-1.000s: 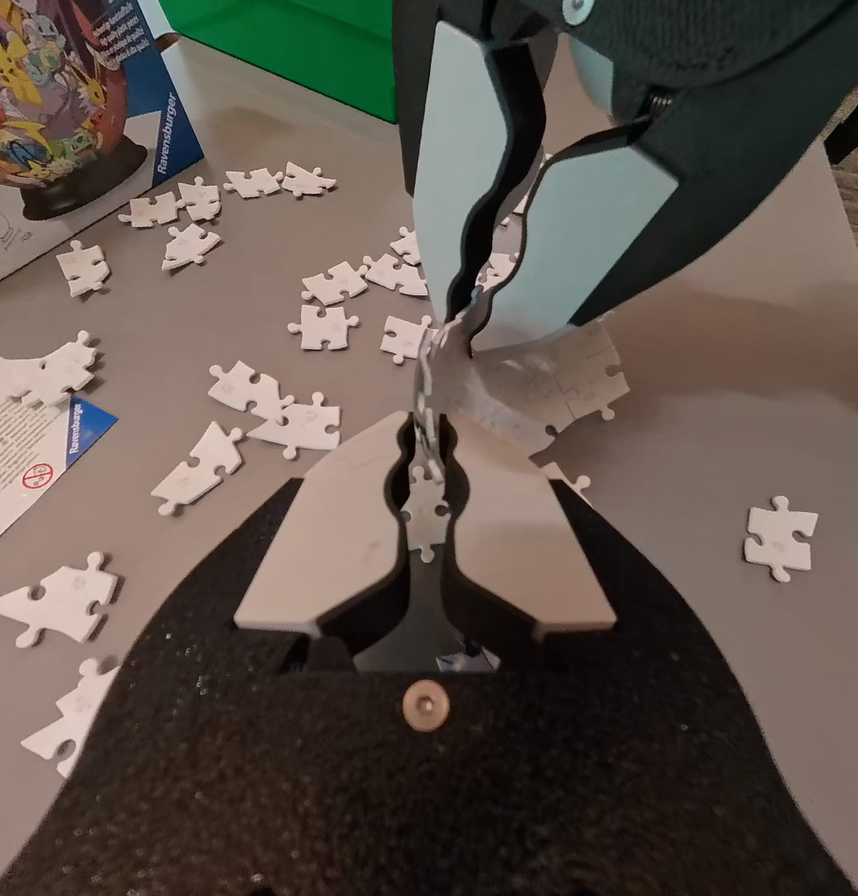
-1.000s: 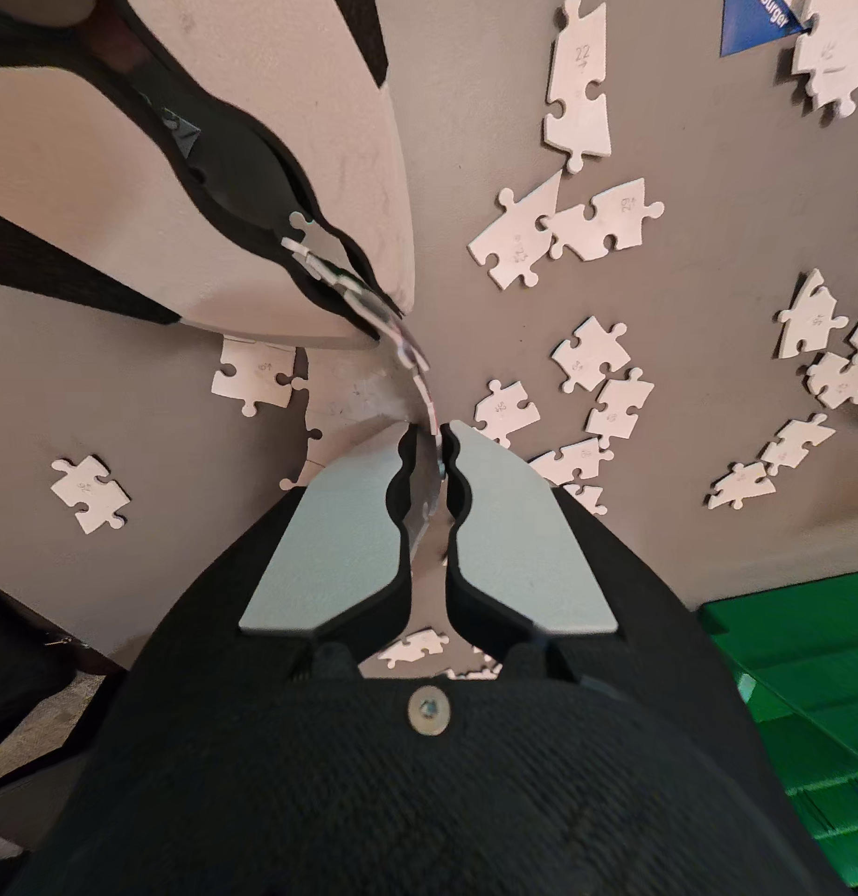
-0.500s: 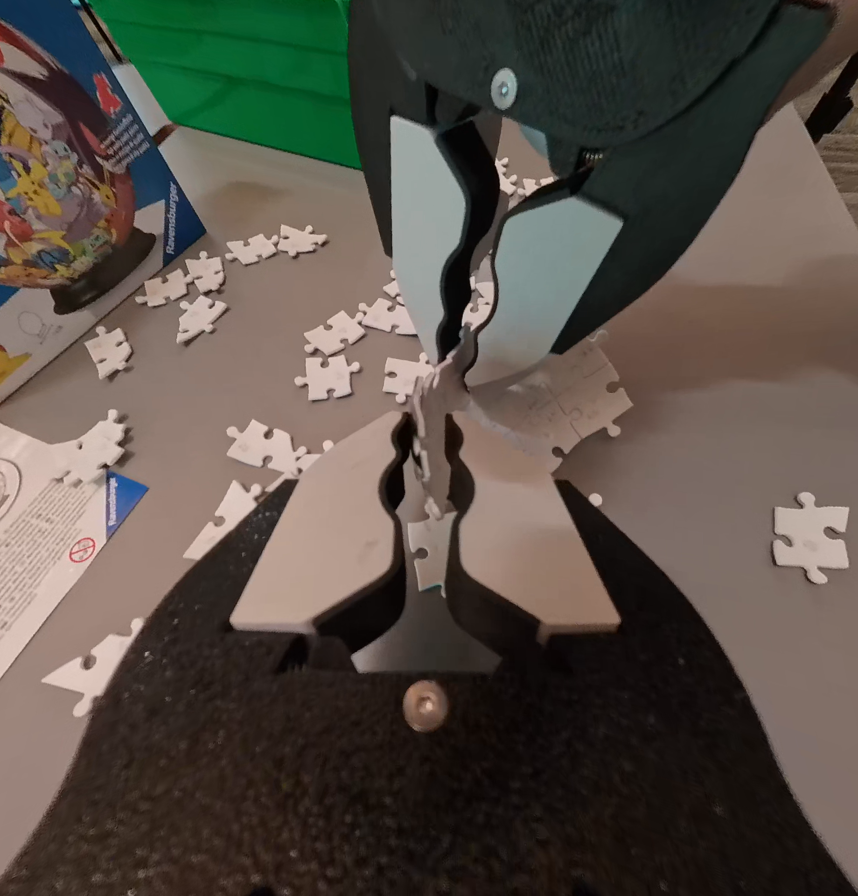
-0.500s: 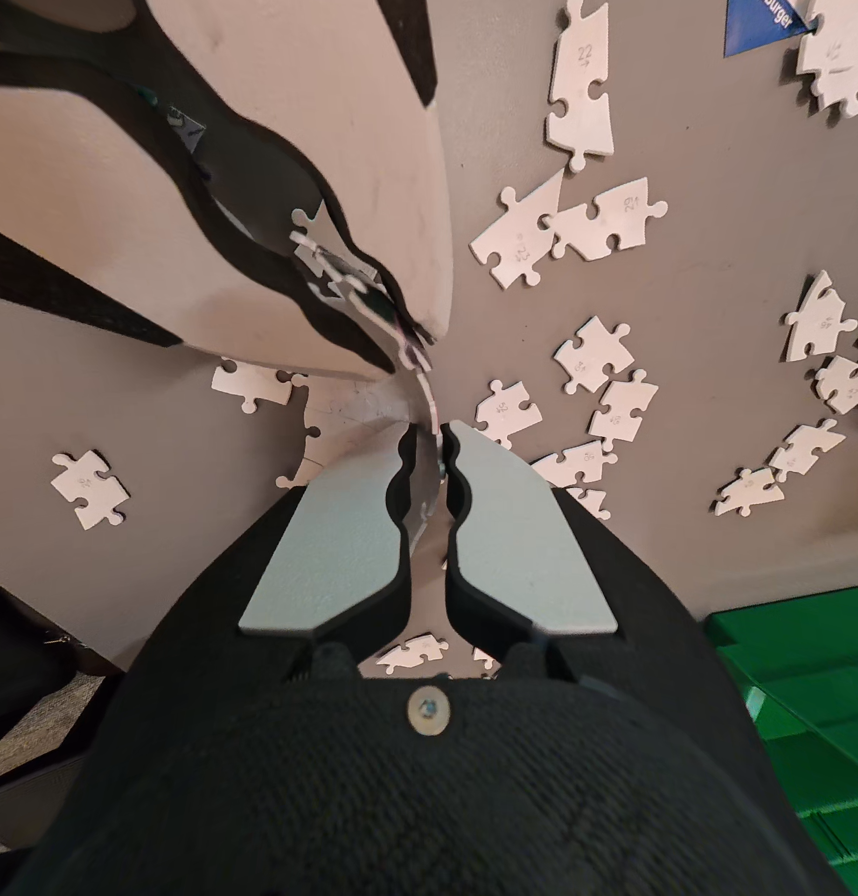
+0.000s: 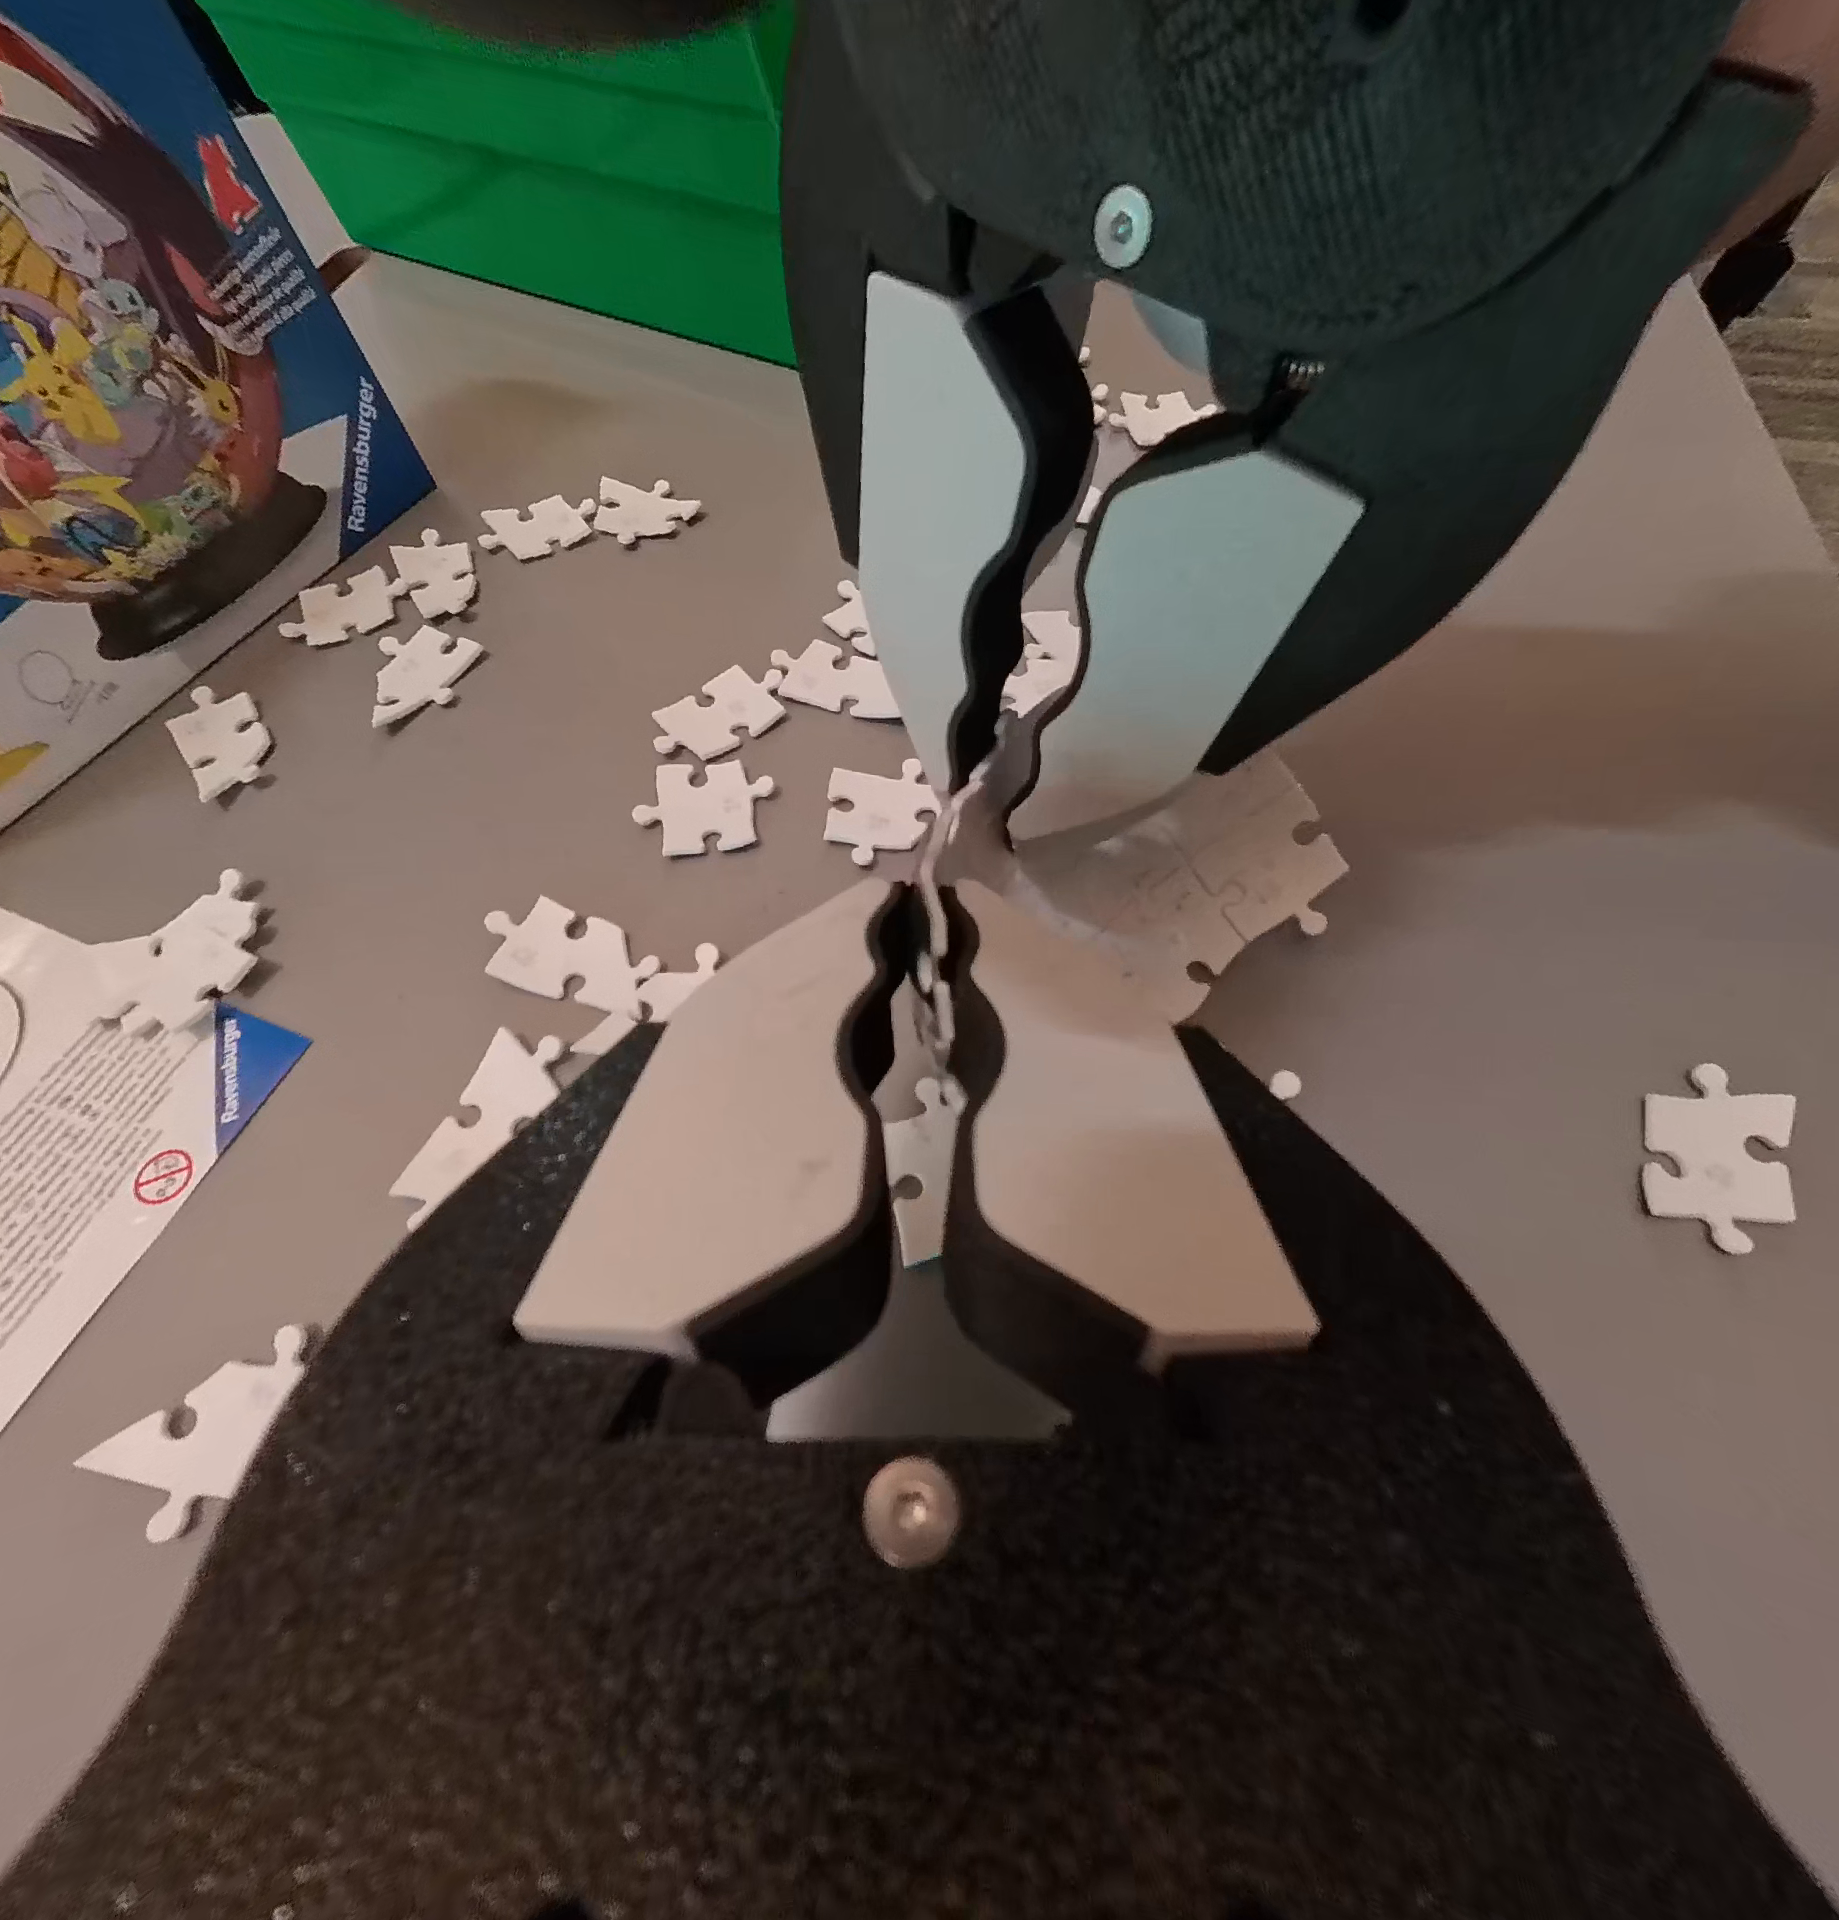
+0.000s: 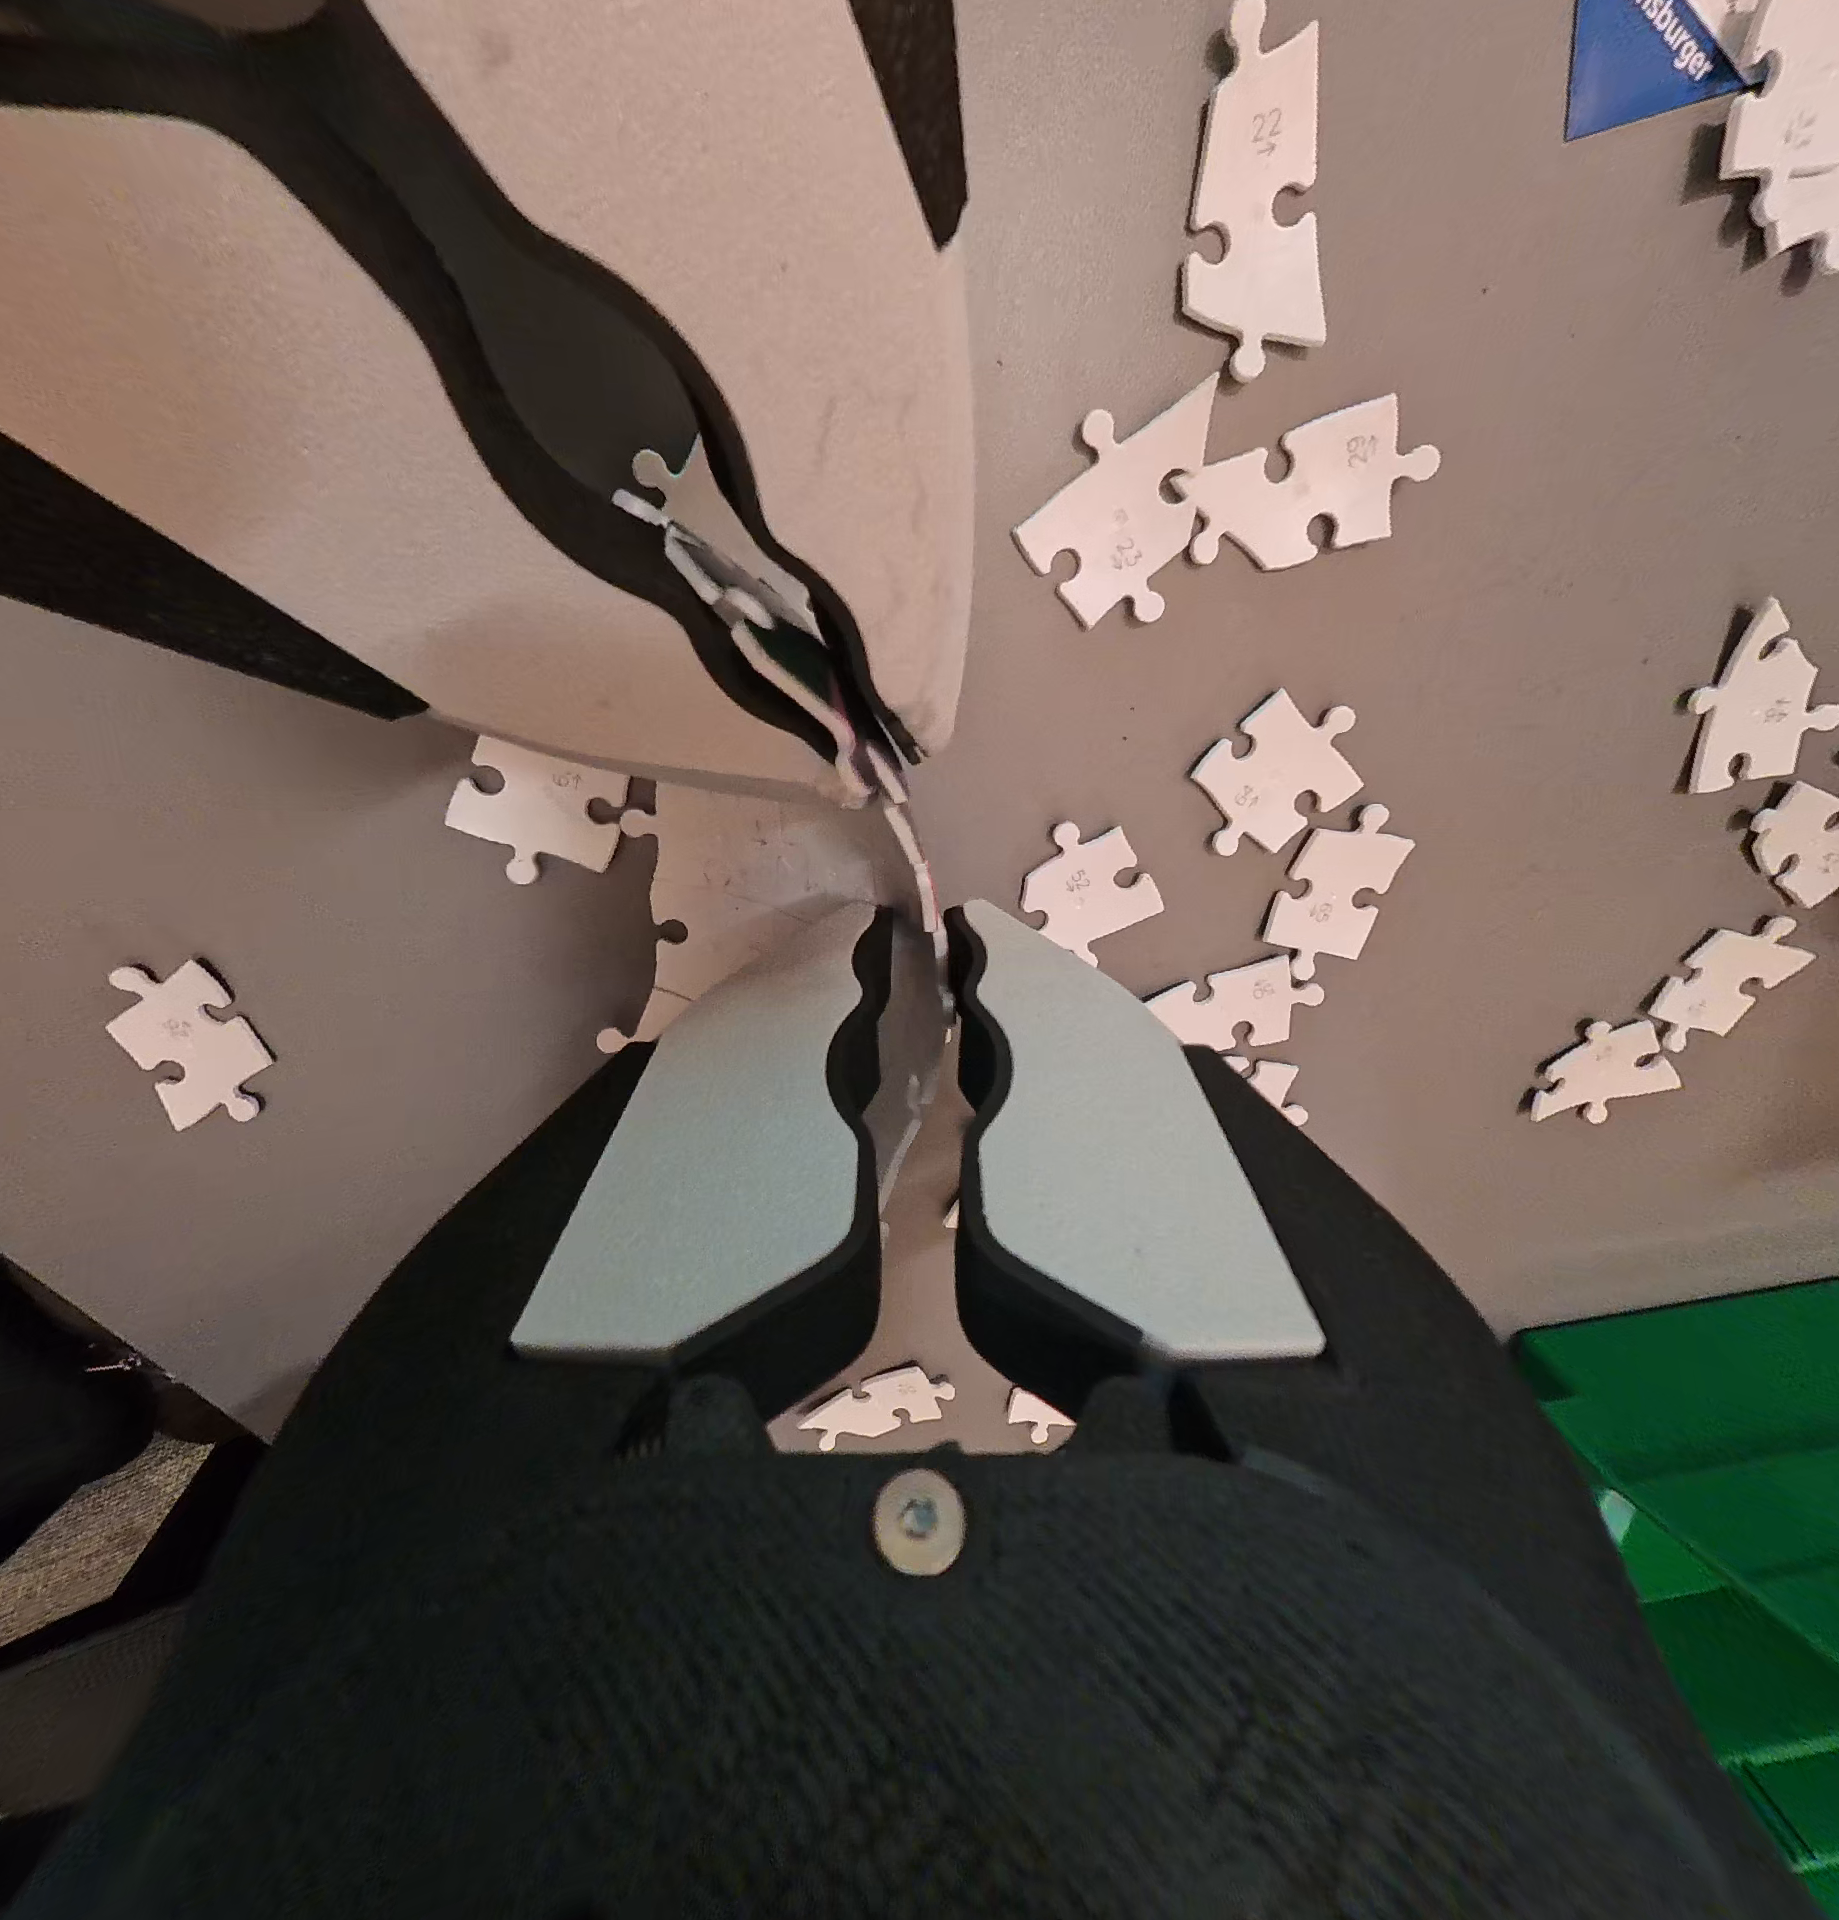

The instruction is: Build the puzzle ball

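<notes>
Over the grey table (image 5: 1517,1039), my left gripper (image 5: 925,909) is shut on a white puzzle piece (image 5: 920,1143), seen edge-on between its fingers. My right gripper (image 5: 975,800) comes down from the top of the left wrist view and is shut on the curved section of joined pieces (image 5: 1216,883). The two grippers meet tip to tip, and the piece touches the section's edge. In the right wrist view, my right gripper (image 6: 920,925) holds the section (image 6: 759,862), and the left gripper (image 6: 873,764) is at the upper left with its piece (image 6: 728,582).
Several loose white pieces (image 5: 707,805) lie face down on the table, with one apart at the right (image 5: 1715,1153). The puzzle box (image 5: 115,364) and a leaflet (image 5: 53,1174) are at the left. A green bin (image 5: 541,156) stands at the back and also shows in the right wrist view (image 6: 1704,1538). Left and right tips are no more than a few centimetres apart.
Both grippers stayed shut on their parts. The left gripper drew closer until its tips meet the right gripper's. The right gripper now looms larger in the left view.
</notes>
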`<state>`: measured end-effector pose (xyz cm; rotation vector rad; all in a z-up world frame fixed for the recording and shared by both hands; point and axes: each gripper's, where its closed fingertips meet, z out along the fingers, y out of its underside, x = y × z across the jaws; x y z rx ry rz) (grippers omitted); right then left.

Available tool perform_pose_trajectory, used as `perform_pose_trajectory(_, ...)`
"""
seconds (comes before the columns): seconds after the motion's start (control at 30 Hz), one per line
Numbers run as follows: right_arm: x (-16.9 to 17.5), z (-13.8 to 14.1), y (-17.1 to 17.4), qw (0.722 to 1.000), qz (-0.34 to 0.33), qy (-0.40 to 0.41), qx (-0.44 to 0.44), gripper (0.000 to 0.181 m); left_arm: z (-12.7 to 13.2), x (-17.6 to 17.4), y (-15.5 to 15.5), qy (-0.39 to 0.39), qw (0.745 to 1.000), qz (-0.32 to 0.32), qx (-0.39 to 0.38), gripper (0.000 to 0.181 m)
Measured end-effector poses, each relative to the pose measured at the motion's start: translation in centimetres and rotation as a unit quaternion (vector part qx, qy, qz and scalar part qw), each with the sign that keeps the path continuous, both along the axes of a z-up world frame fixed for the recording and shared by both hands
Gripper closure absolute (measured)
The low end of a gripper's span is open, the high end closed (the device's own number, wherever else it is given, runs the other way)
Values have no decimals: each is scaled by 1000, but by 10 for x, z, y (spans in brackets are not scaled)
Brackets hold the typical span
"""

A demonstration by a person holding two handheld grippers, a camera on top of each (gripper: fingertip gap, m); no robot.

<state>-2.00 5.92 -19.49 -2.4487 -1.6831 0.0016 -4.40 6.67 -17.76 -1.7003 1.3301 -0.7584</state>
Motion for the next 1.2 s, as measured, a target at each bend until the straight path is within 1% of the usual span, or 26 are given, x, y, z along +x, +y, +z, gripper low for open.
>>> perform_pose_trajectory(0.13, 0, 1, -1, 1000, 1, -5, 1, 172, 0, -1, -2, -10, 1000, 4, -3, 175)
perform_pose_trajectory(0.2, 2, 2, 0, 1000, 0, -15, 7, 172, -4, -5, 0, 9, 1000, 20, -4, 147)
perform_pose_trajectory(0.23, 2, 2, 0, 1000, -3, -19, 11, 172, -5, -9, 0, 22, 999, 29, -1, 144)
perform_pose_trajectory(0.3, 4, 3, 0, 1000, -14, -22, 17, 172, -6, -19, -2, 45, 998, 54, 1, 141)
perform_pose_trajectory(0.37, 6, 3, 2, 999, -33, -30, 23, 171, -9, -31, -11, 71, 994, 82, -14, 140)
perform_pose_trajectory(0.43, 8, 3, 2, 998, -52, -36, 23, 171, -13, -42, -24, 99, 987, 124, -30, 140)
perform_pose_trajectory(0.5, 10, 3, 2, 997, -67, -45, 18, 171, -16, -48, -39, 110, 977, 176, -47, 140)
perform_pose_trajectory(0.57, 12, 3, -1, 995, -82, -62, 6, 171, -25, -47, -56, 116, 971, 201, -61, 140)
perform_pose_trajectory(0.6, 13, 3, -3, 994, -86, -70, -3, 171, -28, -45, -61, 118, 969, 211, -55, 137)
perform_pose_trajectory(0.67, 12, 3, -4, 993, -84, -82, -7, 172, -28, -42, -58, 114, 967, 229, -18, 125)
perform_pose_trajectory(0.7, 10, 3, -3, 994, -80, -81, -1, 172, -25, -42, -54, 108, 965, 238, 1, 126)
perform_pose_trajectory(0.77, 7, 3, -5, 995, -65, -81, 5, 171, -12, -44, -44, 88, 961, 260, 36, 122)
perform_pose_trajectory(0.83, 5, 4, -5, 996, -38, -83, 18, 171, 4, -49, -35, 69, 960, 257, 83, 123)
perform_pose_trajectory(0.9, 2, 5, -5, 996, -14, -79, 28, 172, 15, -49, -29, 51, 966, 226, 116, 126)
perform_pose_trajectory(0.97, -1, 7, -6, 996, 10, -79, 42, 172, 19, -42, -28, 35, 978, 174, 108, 125)
perform_pose_trajectory(1.0, -3, 8, -6, 995, 20, -79, 49, 173, 21, -39, -26, 31, 981, 160, 101, 124)
perform_pose_trajectory(1.1, -9, 10, -7, 994, 47, -74, 65, 173, 22, -30, -24, 26, 989, 125, 76, 123)
perform_pose_trajectory(1.2, -10, 10, -8, 993, 57, -77, 68, 173, 11, -24, -23, 41, 992, 112, 37, 125)
